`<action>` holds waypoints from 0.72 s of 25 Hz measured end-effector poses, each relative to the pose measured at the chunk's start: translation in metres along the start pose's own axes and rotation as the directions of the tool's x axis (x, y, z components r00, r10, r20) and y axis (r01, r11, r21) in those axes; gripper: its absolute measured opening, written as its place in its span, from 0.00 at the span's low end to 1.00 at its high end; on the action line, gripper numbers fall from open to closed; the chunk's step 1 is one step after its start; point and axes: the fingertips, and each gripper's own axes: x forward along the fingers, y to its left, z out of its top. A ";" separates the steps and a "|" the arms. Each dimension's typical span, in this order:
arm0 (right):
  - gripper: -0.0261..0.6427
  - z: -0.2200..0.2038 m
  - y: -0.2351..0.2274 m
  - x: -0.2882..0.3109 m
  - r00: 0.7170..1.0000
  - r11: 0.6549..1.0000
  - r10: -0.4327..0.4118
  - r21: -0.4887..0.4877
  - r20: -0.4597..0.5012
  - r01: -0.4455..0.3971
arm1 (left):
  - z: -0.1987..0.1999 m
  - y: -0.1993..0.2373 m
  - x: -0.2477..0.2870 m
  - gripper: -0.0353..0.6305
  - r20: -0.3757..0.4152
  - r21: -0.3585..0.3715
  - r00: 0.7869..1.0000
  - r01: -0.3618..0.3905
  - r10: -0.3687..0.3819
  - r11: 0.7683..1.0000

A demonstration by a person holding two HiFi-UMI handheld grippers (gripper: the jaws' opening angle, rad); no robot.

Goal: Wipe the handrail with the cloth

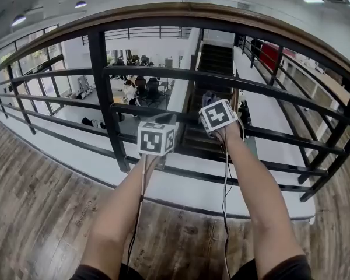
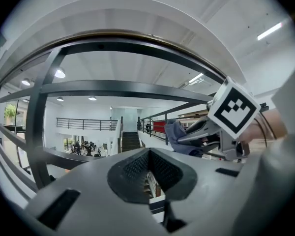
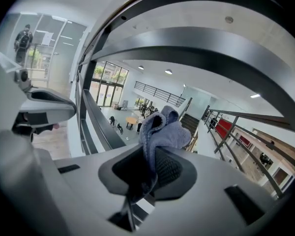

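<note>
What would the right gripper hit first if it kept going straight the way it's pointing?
Probably nothing close: the right gripper, holding the cloth, aims through a gap between railing bars into the open hall. The handrail lies above that line, though depth is unclear.

Rig: left gripper [image 2: 148, 167] and right gripper [image 3: 156, 167] have grey moulded bodies, black ribbed pads [image 2: 136, 167] and white cubes [image 1: 156, 137] with black square markers. Thin cables [image 1: 226, 214] run along the forearms. Dark sleeves [image 1: 280, 268].

No legible text, labels or numbers anywhere.
</note>
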 end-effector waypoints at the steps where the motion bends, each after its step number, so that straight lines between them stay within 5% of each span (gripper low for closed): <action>1: 0.14 -0.006 -0.011 -0.003 1.000 1.000 -0.006 0.008 0.003 0.006 | 0.000 -0.010 0.006 0.06 -0.002 0.002 1.000 0.009 -0.009 1.000; 18: 0.14 -0.107 -0.147 -0.060 0.996 0.994 -0.094 0.050 -0.011 0.094 | 0.016 -0.166 0.075 0.06 0.005 0.052 0.991 0.136 -0.136 0.989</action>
